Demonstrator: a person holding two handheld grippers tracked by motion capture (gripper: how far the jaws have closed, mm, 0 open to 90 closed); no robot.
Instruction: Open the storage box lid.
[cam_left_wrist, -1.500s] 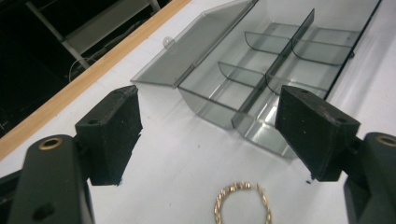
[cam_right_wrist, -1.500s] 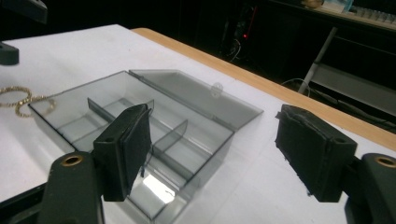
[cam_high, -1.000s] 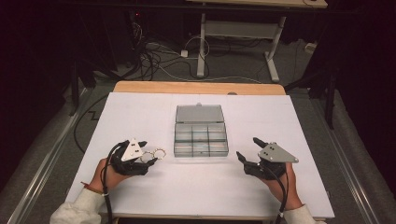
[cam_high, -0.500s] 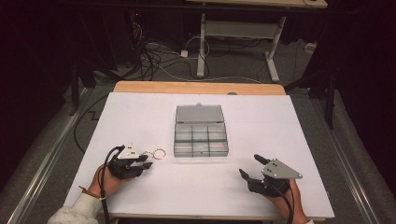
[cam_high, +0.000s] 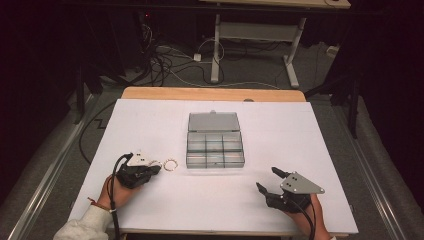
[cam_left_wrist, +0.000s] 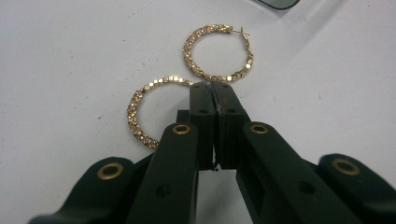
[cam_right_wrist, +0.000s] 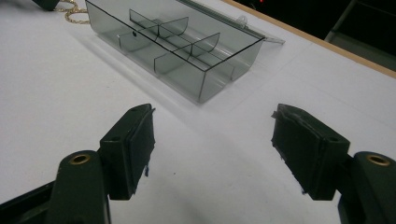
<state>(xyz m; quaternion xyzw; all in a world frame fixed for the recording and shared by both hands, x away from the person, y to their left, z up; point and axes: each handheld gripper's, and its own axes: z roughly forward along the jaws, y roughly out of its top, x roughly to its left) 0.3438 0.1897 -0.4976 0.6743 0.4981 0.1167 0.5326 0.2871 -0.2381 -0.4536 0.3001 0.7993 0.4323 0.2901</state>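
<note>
1. The left tool (cam_high: 156, 169) lies low over the white desk (cam_high: 300, 135), near its front-left part. The person's left hand (cam_high: 111, 190) wraps it from behind, and the forearm in a pale sleeve (cam_high: 82, 229) comes in from the bottom edge of the high view.
2. In the high view this tool points to the right and a little away from the person, toward the open compartment box (cam_high: 215, 148).
3. In the left gripper view its two black jaws are pressed together. The nearer gold hoop earring (cam_left_wrist: 140, 112) passes under their tips (cam_left_wrist: 214, 95); whether the hoop is pinched between them cannot be told.
4. The nearer hoop lies flat on the desk, with its visible arc curving out to the left of the jaws.
5. A second gold hoop earring (cam_left_wrist: 217, 53) lies flat just beyond the jaw tips, with its pin end toward the box. The two hoops are close together; contact between them cannot be told.
6. In the high view the hoops (cam_high: 170, 164) sit between the left tool and the box, just left of the box's front corner.
7. The right tool (cam_high: 266, 181) is held near the desk's front-right edge, well apart from the box. Its jaws stand wide apart, holding nothing, and point left and away, toward the box (cam_right_wrist: 177, 44).
</note>
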